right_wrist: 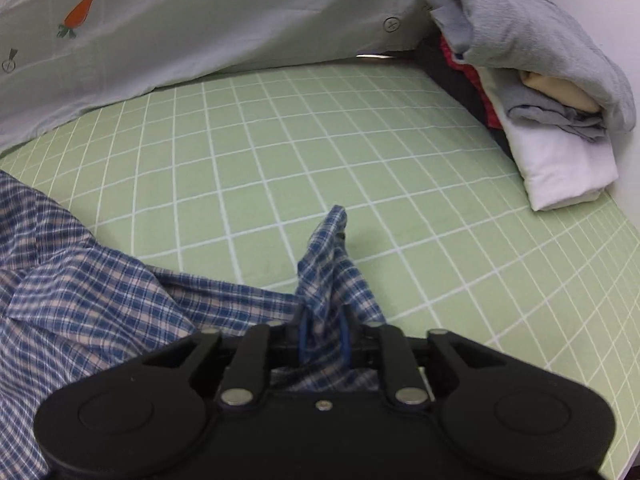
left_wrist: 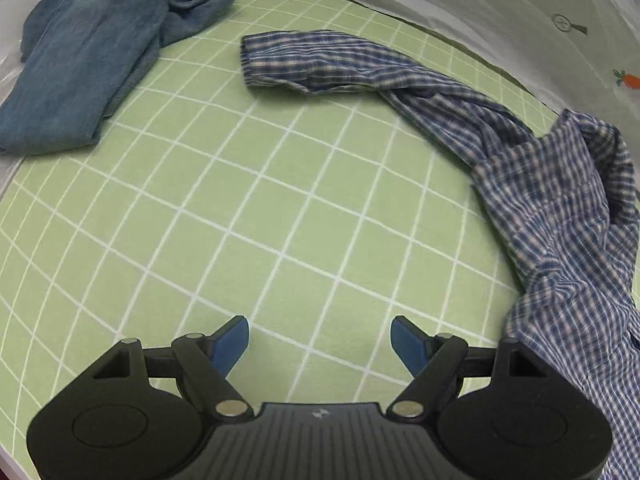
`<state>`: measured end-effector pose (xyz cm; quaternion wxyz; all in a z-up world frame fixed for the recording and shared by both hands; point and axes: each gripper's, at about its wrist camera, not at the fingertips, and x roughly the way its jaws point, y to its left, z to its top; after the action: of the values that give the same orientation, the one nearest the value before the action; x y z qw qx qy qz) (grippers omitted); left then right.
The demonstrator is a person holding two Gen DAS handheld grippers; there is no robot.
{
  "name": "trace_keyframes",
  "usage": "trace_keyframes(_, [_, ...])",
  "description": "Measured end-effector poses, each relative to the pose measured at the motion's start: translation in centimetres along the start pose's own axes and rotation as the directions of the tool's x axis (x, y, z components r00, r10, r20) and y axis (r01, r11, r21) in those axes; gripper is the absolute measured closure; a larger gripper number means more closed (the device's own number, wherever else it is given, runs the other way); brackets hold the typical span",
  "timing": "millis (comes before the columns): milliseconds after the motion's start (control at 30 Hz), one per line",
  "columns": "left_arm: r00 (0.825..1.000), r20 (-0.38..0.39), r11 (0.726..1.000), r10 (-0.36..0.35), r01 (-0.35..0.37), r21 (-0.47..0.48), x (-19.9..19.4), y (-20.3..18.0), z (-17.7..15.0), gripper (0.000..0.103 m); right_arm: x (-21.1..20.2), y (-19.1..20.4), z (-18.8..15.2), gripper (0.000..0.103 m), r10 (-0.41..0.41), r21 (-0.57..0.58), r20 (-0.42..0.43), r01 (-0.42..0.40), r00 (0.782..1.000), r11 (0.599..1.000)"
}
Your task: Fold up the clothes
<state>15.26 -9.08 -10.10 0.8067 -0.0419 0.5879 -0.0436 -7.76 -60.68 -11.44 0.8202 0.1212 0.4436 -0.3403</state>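
A blue and white plaid shirt (left_wrist: 552, 184) lies crumpled on the green grid mat (left_wrist: 248, 200), one sleeve stretched toward the far middle. My left gripper (left_wrist: 320, 342) is open and empty, hovering over bare mat to the left of the shirt. In the right wrist view the same plaid shirt (right_wrist: 80, 292) spreads to the left. My right gripper (right_wrist: 323, 336) is shut on a bunched edge of the shirt, and a peak of cloth sticks up beyond the fingers.
A crumpled blue-green towel-like garment (left_wrist: 88, 52) lies at the far left. A stack of folded clothes (right_wrist: 532, 92) sits at the far right of the mat. A pale cloth with a carrot print (right_wrist: 180, 20) hangs along the back.
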Motion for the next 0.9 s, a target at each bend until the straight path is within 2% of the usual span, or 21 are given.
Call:
trace_keyframes(33, [1.0,0.001,1.0,-0.013,0.013,0.025,-0.7,-0.7,-1.0,0.024,-0.7,-0.5,-0.1,0.059,0.006,0.007,0.025,-0.006,1.0,1.0])
trace_keyframes(200, [0.99,-0.034,0.984,-0.136,0.139,0.114,-0.9,-4.7,-1.3,0.024,-2.4,-0.8,-0.3,0.047,0.071,0.058,0.065,-0.075,0.995,0.996])
trace_keyframes(367, [0.967,-0.097,0.957,-0.235,0.248,0.154,0.6,-8.2,-2.1,0.027,-3.3,-0.2,-1.4,0.046,0.111,0.087,0.065,-0.116,0.992,0.989])
trace_keyframes(400, [0.962,-0.107,0.951,-0.251,0.266,0.158,0.8,-8.8,-2.4,0.032,-3.4,-0.2,-1.7,0.046,0.114,0.092,0.062,-0.12,0.991,0.988])
trace_keyframes(433, [0.957,-0.117,0.945,-0.267,0.283,0.162,1.1,-9.4,-2.7,0.048,-3.7,-0.2,-2.1,0.046,0.119,0.1,0.06,-0.124,0.991,0.987])
trace_keyframes(467, [0.951,-0.127,0.939,-0.283,0.301,0.166,1.3,-10.0,-3.0,0.06,-4.0,-0.4,-2.5,0.046,0.123,0.107,0.059,-0.129,0.991,0.986])
trace_keyframes(500, [0.948,-0.13,0.934,-0.29,0.31,0.179,1.5,-10.3,-3.3,0.089,-4.3,-0.6,-2.9,0.045,0.128,0.112,0.059,-0.134,0.99,0.985])
trace_keyframes(533, [0.948,-0.13,0.932,-0.291,0.311,0.186,1.6,-10.5,-3.7,0.1,-4.6,-0.8,-3.3,0.045,0.131,0.116,0.059,-0.137,0.99,0.984])
trace_keyframes(700, [0.953,-0.061,0.929,-0.298,0.304,0.211,0.7,-9.2,-5.5,0.102,-5.9,-2.3,-5.1,0.045,0.11,0.137,0.058,-0.117,0.992,0.984])
trace_keyframes(867, [0.968,0.049,0.965,-0.247,0.241,0.108,-1.2,-3.9,-4.4,0.102,-6.2,-3.4,-6.3,0.045,0.097,0.188,0.044,-0.104,0.994,0.977])
trace_keyframes(900, [0.975,0.092,0.977,-0.203,0.195,0.082,-1.7,-2.3,-3.6,0.102,-6.3,-3.4,-6.4,0.045,0.096,0.185,0.045,-0.103,0.994,0.977])
